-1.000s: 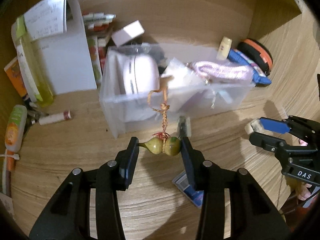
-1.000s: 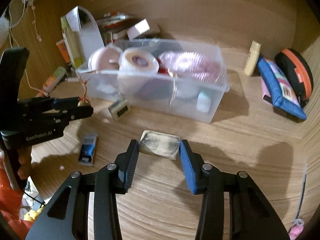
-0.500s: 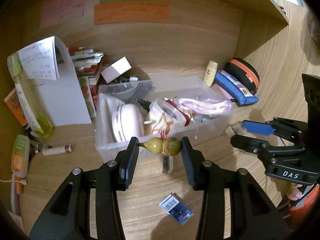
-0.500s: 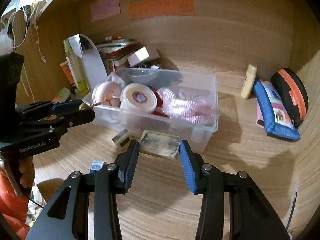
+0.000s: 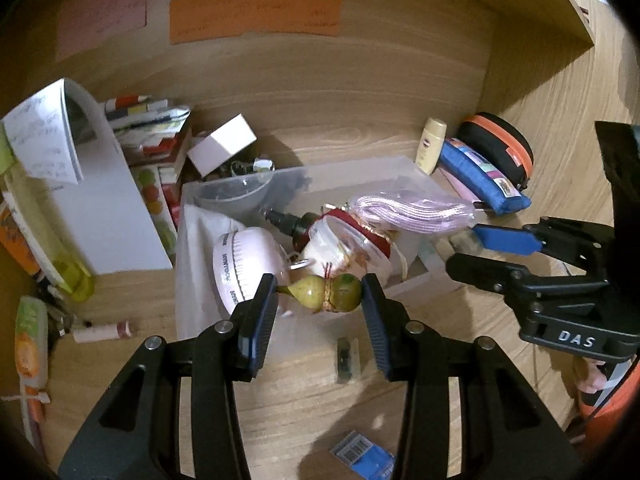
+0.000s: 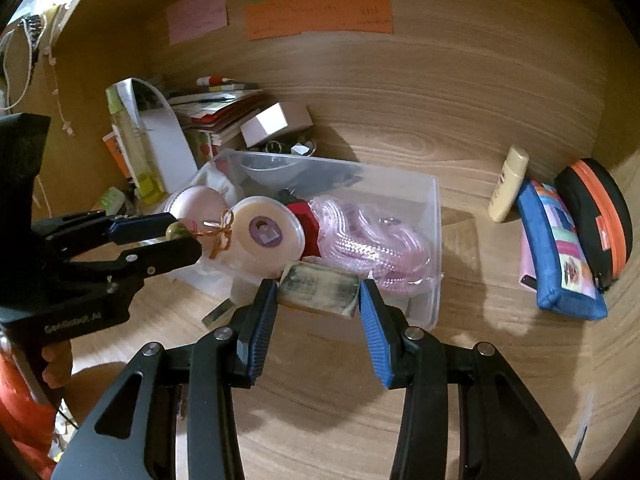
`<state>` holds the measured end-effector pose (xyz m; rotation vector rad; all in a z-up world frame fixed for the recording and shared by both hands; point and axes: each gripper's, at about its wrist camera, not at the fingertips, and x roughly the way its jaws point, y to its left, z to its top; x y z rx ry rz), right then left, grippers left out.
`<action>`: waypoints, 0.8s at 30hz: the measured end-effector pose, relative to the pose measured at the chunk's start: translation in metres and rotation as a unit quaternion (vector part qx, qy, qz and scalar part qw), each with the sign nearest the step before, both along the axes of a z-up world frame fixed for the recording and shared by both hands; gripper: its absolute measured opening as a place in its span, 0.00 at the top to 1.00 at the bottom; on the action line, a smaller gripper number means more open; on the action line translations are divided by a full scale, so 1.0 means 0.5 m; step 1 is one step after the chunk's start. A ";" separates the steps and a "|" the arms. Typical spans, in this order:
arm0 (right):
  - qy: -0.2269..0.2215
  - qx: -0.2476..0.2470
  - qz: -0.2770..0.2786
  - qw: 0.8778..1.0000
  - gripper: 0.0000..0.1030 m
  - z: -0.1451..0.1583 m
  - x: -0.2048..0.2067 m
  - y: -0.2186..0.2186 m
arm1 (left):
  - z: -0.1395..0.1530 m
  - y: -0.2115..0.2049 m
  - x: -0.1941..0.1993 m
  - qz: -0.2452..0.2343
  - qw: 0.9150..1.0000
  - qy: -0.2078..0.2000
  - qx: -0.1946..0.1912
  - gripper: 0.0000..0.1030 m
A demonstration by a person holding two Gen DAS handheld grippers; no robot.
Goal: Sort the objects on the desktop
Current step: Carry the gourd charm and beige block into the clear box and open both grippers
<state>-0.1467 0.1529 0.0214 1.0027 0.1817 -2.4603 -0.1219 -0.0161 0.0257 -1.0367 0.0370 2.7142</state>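
- The sorting looks part done: the clear bin [image 6: 434,240] ahead of both tongs already holds a round pink clock [image 5: 244,264], a lidded tub [image 6: 266,234], a coil of pink cord [image 6: 368,240] and a dark bottle [image 5: 286,220].
- The left tongs [image 5: 319,298] are clamped on a small gourd charm [image 5: 324,293], pinched end to end, hanging over the near edge of the bin.
- The right tongs [image 6: 318,292] grip a flat, worn block [image 6: 318,290] by its short ends, held level just over the near wall of the bin.
- Neither piece is let go yet; I judge both are about to be dropped into the bin.
- Left to sort, by the look of it: a small dark clip-like thing [image 5: 346,358] on the counter [image 6: 360,420] just below the left tongs, a blue barcoded packet [image 5: 362,458] nearer the camera, and a pink tube [image 5: 102,332] off to their left.
- The gourd is glossy, green-yellow, two-lobed, with a red and gold cord knotted at its waist; in the right view the cord curls into a loop.
- The block is grey-green, mottled, with rounded corners; what it is made of I cannot tell.
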 end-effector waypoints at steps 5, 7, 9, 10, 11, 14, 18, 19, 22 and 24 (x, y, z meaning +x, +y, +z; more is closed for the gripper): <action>-0.007 0.011 -0.005 1.000 0.63 -0.014 -0.030 -0.007 | -0.014 0.003 -0.027 0.004 1.000 -0.013 -0.006 0.59; -0.012 0.013 -0.010 1.000 0.63 -0.018 -0.041 -0.006 | -0.032 -0.003 -0.043 0.007 1.000 -0.030 0.001 0.59; -0.016 0.012 -0.010 1.000 0.63 -0.019 -0.047 -0.006 | -0.035 -0.012 -0.048 0.010 0.999 -0.033 0.012 0.59; -0.016 0.012 -0.010 1.000 0.63 -0.019 -0.046 -0.006 | -0.037 -0.015 -0.049 0.012 0.999 -0.035 0.015 0.59; -0.016 0.012 -0.010 1.000 0.62 -0.018 -0.046 -0.006 | -0.039 -0.019 -0.049 0.013 0.999 -0.036 0.018 0.59; -0.016 0.014 -0.011 1.000 0.62 -0.017 -0.044 -0.006 | -0.039 -0.022 -0.046 0.015 0.999 -0.036 0.021 0.59; -0.017 0.014 -0.014 1.000 0.58 -0.014 -0.042 -0.005 | -0.035 -0.021 -0.036 0.019 0.999 -0.031 0.015 0.54; -0.017 0.012 -0.014 1.000 0.51 -0.014 -0.042 -0.004 | -0.034 -0.020 -0.032 0.022 0.999 -0.028 0.012 0.48; -0.017 0.007 -0.016 1.000 0.38 -0.013 -0.035 -0.002 | -0.030 -0.018 -0.022 0.021 0.999 -0.024 0.010 0.43; -0.014 0.009 -0.016 1.000 0.38 -0.010 -0.025 -0.003 | -0.027 -0.014 -0.014 0.020 1.000 -0.021 0.006 0.43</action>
